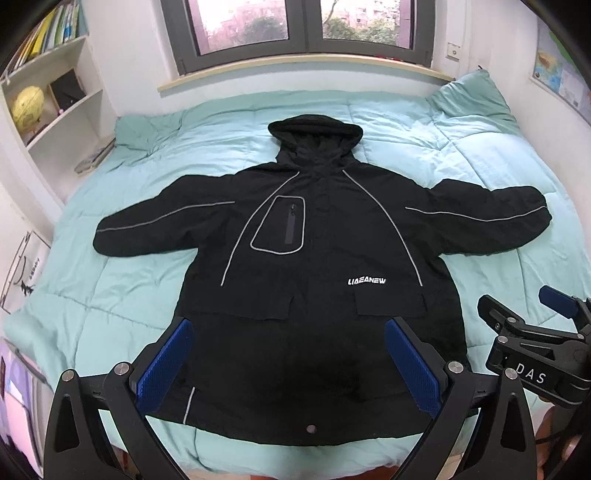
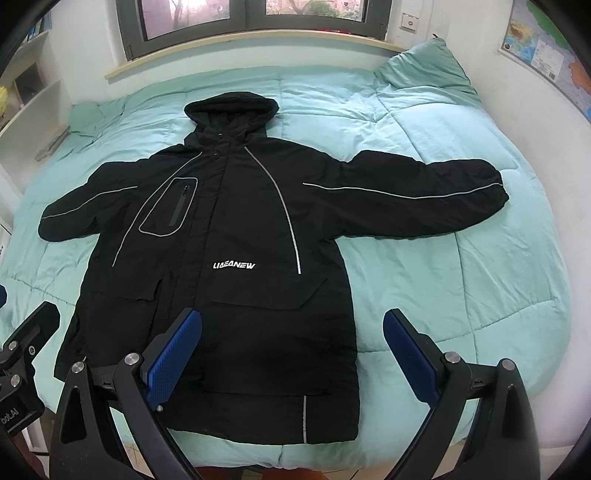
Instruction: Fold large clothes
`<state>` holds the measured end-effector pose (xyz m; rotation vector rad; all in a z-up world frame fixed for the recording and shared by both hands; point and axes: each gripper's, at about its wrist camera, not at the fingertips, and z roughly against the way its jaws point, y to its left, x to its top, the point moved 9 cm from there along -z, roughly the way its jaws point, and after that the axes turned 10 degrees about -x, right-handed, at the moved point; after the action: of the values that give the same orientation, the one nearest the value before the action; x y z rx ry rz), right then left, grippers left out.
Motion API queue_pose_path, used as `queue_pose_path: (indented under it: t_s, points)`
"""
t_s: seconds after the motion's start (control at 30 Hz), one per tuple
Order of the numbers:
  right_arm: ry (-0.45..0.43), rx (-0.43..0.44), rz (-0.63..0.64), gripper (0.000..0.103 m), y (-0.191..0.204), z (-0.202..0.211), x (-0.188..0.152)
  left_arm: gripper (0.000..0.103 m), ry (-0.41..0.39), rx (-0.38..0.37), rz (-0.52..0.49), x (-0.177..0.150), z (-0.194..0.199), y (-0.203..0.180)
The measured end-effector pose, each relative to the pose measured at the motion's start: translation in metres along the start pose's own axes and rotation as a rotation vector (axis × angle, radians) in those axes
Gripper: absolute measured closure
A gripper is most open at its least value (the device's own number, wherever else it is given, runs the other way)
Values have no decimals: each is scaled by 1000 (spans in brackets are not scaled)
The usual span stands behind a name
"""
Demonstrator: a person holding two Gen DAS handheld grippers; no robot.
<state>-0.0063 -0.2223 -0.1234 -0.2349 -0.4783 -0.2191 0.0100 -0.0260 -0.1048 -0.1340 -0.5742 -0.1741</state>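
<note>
A black hooded jacket (image 1: 314,258) is lying flat and face up on the mint-green quilt (image 1: 480,155), both sleeves stretched out sideways and the hood pointing toward the window (image 1: 295,26). The left gripper (image 1: 288,354) is hovering over the lower hem with its jaws spread wide, pinching nothing. The right gripper (image 2: 291,350) is hanging over the hem's right corner, jaws likewise spread and empty. Each gripper's frame is covering part of the hem, and the shelf (image 1: 55,96) is running off the edge of the left view.
</note>
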Motion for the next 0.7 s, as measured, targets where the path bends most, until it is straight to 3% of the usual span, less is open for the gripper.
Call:
queue_pose_path:
  t_s: [0.7]
  points:
    - [48, 39, -16, 4, 21, -10, 9, 1, 18, -8, -18, 12, -9, 17]
